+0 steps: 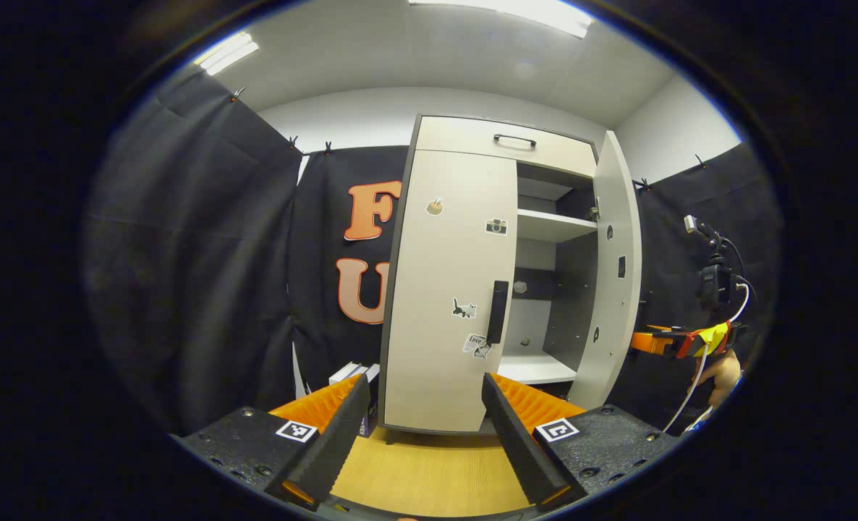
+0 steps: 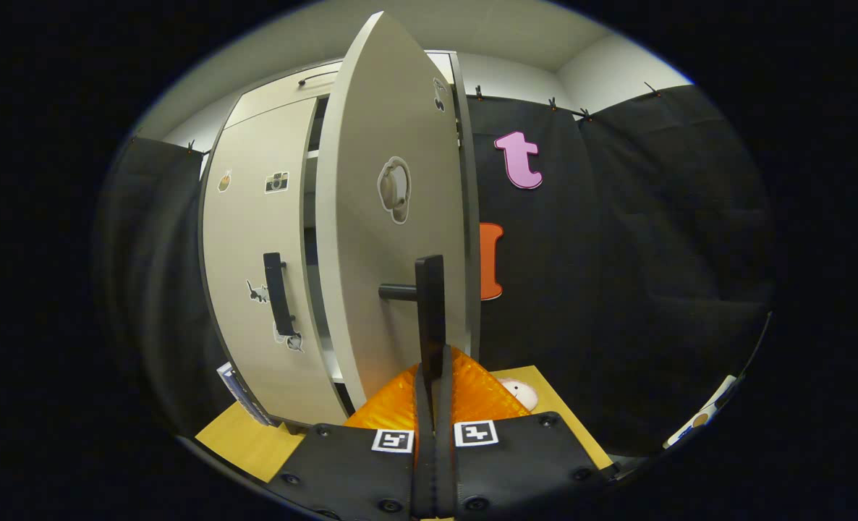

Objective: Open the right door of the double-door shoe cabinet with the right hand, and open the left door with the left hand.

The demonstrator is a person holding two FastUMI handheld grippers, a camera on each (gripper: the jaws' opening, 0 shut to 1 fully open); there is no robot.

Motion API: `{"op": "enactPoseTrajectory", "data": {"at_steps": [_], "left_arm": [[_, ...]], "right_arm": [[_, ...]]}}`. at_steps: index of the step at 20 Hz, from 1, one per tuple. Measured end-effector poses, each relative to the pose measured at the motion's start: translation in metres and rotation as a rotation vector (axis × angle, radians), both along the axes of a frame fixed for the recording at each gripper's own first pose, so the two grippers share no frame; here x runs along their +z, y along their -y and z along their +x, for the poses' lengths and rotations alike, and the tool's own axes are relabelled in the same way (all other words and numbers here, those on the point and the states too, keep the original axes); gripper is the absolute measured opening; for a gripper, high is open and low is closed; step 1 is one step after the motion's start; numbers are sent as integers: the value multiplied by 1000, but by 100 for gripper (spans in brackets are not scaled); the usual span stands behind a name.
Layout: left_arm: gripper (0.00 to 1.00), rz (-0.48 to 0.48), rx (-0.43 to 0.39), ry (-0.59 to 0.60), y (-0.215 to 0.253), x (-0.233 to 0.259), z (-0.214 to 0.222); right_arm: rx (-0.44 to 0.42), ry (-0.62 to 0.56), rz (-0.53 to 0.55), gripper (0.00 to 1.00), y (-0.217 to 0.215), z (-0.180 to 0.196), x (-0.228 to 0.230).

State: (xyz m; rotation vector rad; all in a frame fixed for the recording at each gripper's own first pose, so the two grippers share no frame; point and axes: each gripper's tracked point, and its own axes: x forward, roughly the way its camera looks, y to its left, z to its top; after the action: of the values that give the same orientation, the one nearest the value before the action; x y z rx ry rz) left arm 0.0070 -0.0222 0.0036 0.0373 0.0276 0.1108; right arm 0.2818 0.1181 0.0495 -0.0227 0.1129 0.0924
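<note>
The pale shoe cabinet (image 1: 443, 289) stands straight ahead of my left gripper (image 1: 425, 434), which is open and a short way back from it. Its left door (image 1: 447, 275) is closed, with a black vertical handle (image 1: 498, 311) at its right edge. The right door (image 1: 615, 289) stands swung out, showing shelves inside. In the right gripper view, the right door (image 2: 389, 239) is edge-on and my right gripper (image 2: 432, 365) is shut on its black handle (image 2: 429, 297). From the left gripper view, the right gripper (image 1: 678, 340) shows behind the open door, held by a hand (image 1: 722, 376).
A top drawer (image 1: 505, 148) with a black handle sits above the doors. White shelves (image 1: 552, 226) and a bottom board (image 1: 534, 367) show inside. The cabinet stands on a wooden surface (image 1: 429, 470). Small boxes (image 1: 353, 373) lie at its left foot. Black cloth walls surround it.
</note>
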Motion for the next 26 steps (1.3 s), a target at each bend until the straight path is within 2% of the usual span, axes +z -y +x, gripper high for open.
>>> {"op": "enactPoseTrajectory", "data": {"at_steps": [1, 2, 4, 14, 16, 19, 24, 26], "left_arm": [[95, 0, 1, 1, 4, 0, 3], [97, -3, 2, 4, 9, 0, 5], [95, -11, 1, 7, 20, 1, 11], [97, 7, -2, -5, 66, -6, 47], [92, -4, -9, -10, 74, -9, 59], [97, -11, 1, -18, 81, -12, 75], [95, 0, 5, -25, 93, -15, 101], [97, -1, -2, -18, 97, -13, 111]], "right_arm": [[4, -2, 3, 8, 1, -1, 1], [8, -7, 9, 8, 2, -2, 1], [18, -12, 17, 8, 4, -3, 0], [41, -5, 2, 8, 19, 0, 2], [52, -7, 3, 7, 21, 0, 2], [71, -10, 3, 7, 25, 0, 2], [27, -9, 20, 7, 39, -1, 3], [47, -6, 45, 8, 39, -4, 5]]}}
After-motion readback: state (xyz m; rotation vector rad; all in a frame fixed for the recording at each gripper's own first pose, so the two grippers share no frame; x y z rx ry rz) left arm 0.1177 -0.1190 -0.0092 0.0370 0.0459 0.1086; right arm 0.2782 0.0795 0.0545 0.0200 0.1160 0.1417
